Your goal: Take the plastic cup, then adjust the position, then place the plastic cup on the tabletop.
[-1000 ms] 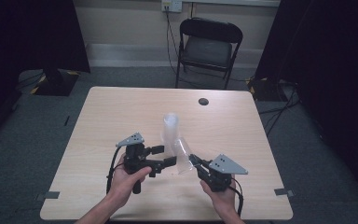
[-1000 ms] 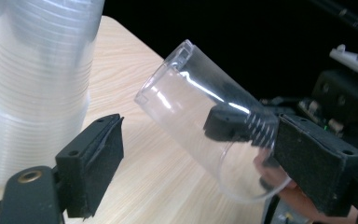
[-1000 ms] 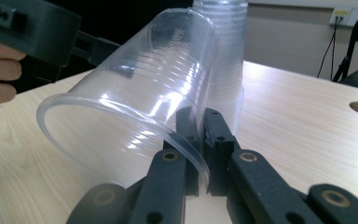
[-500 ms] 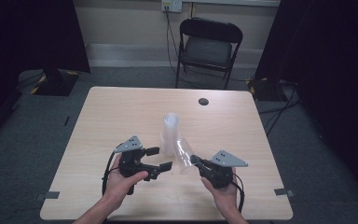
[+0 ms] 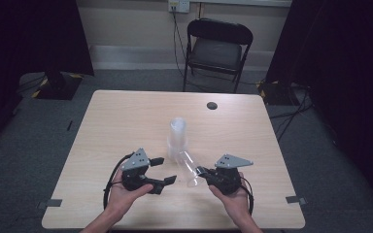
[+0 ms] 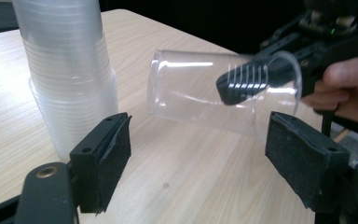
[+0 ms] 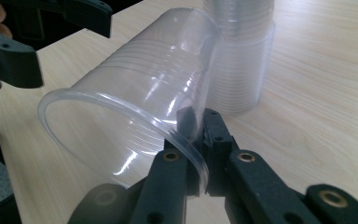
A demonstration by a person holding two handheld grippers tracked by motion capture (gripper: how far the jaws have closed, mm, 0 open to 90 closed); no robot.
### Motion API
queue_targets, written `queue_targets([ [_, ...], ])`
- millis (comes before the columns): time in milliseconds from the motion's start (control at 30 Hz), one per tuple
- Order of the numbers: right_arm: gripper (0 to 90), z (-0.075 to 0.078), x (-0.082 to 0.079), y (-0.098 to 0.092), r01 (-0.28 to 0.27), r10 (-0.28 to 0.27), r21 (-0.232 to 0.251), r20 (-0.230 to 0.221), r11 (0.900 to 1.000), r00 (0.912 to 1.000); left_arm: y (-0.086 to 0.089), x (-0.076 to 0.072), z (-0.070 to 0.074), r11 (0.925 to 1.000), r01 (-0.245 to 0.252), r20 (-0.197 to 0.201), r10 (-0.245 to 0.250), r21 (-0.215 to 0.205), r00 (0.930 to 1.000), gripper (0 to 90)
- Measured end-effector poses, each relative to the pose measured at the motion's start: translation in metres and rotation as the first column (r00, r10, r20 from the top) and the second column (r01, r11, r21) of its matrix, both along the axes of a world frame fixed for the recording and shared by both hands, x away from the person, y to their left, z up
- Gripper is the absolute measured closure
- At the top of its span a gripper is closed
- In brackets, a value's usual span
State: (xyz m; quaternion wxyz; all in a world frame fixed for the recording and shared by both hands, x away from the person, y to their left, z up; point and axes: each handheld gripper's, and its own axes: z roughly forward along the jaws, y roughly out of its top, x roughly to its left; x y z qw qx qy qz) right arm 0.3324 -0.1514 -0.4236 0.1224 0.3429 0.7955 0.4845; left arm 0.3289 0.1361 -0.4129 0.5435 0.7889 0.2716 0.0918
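A single clear plastic cup (image 5: 188, 167) (image 6: 200, 88) (image 7: 140, 88) is held on its side just above the table, its rim pinched in my right gripper (image 5: 203, 174) (image 7: 196, 135), which is shut on the cup's wall. One of that gripper's jaws reaches inside the cup. A tall stack of clear cups (image 5: 178, 138) (image 6: 67, 70) (image 7: 240, 56) stands upright mid-table, just behind the held cup. My left gripper (image 5: 164, 171) (image 6: 198, 154) is open, holding nothing, with its jaws spread wide in front of the held cup.
The light wooden table (image 5: 126, 121) has a dark round grommet (image 5: 212, 105) near its far edge. A black folding chair (image 5: 216, 48) stands behind the table. Black curtains hang at both sides.
My left gripper has let go of the cup, opened wide and drawn back a little toward the near left. My right gripper has kept its hold on the cup's rim.
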Motion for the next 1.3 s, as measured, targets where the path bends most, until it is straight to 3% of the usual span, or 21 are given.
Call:
queue_targets([
  [100, 87.4, 0.003, 0.000, 0.000, -0.009, 0.009, -0.004, 0.005, 1.000, 0.9999, 0.002, 0.001, -0.003, 0.9998, 0.003, 0.012, -0.004, 0.022, 0.9999, 22.2],
  [200, 87.4, 0.004, 0.002, -0.001, -0.022, 0.022, -0.012, -0.010, 1.000, 0.9997, 0.001, -0.001, -0.006, 0.9985, -0.014, 0.061, 0.011, 0.053, 0.9981, 22.4],
  [367, 87.3, 0.001, 0.007, -0.002, -0.060, 0.057, -0.022, -0.101, 0.998, 0.9932, 0.000, -0.002, -0.010, 0.9971, 0.003, 0.060, -0.008, 0.077, 0.9982, 22.2],
  [467, 87.3, 0.000, 0.009, -0.003, -0.071, 0.067, -0.027, -0.125, 0.997, 0.9899, -0.001, -0.002, -0.011, 0.9961, 0.014, 0.067, -0.020, 0.087, 0.9975, 21.2],
  [567, 87.3, -0.001, 0.009, -0.003, -0.077, 0.069, -0.047, -0.151, 0.996, 0.9862, -0.001, -0.002, -0.014, 0.9938, 0.048, 0.035, -0.052, 0.101, 0.9981, 18.6],
  [700, 87.4, -0.001, 0.009, -0.003, -0.099, 0.089, -0.046, -0.176, 0.994, 0.9803, 0.000, -0.002, -0.014, 0.9917, 0.074, 0.057, -0.081, 0.105, 0.9951, 15.7],
  [800, 87.4, -0.002, 0.010, -0.001, -0.127, 0.111, -0.063, -0.213, 0.990, 0.9707, -0.001, -0.003, -0.014, 0.9852, 0.090, 0.094, -0.104, 0.146, 0.9901, 16.1],
  [1033, 87.5, -0.006, 0.010, 0.006, -0.202, 0.168, -0.092, -0.287, 0.975, 0.9431, -0.008, -0.006, -0.016, 0.9756, 0.129, 0.131, -0.153, 0.178, 0.9795, 16.1],
  [1167, 87.5, -0.006, 0.009, 0.008, -0.220, 0.182, -0.099, -0.300, 0.970, 0.9363, -0.015, -0.010, -0.019, 0.9607, 0.174, 0.145, -0.208, 0.216, 0.9674, 16.0],
  [1200, 87.5, -0.006, 0.009, 0.008, -0.223, 0.185, -0.097, -0.303, 0.970, 0.9349, -0.016, -0.011, -0.019, 0.9529, 0.188, 0.150, -0.227, 0.238, 0.9622, 16.1],
  [1300, 87.5, -0.006, 0.009, 0.009, -0.234, 0.195, -0.093, -0.313, 0.968, 0.9298, -0.022, -0.013, -0.021, 0.9462, 0.215, 0.142, -0.254, 0.241, 0.9567, 15.8],
])
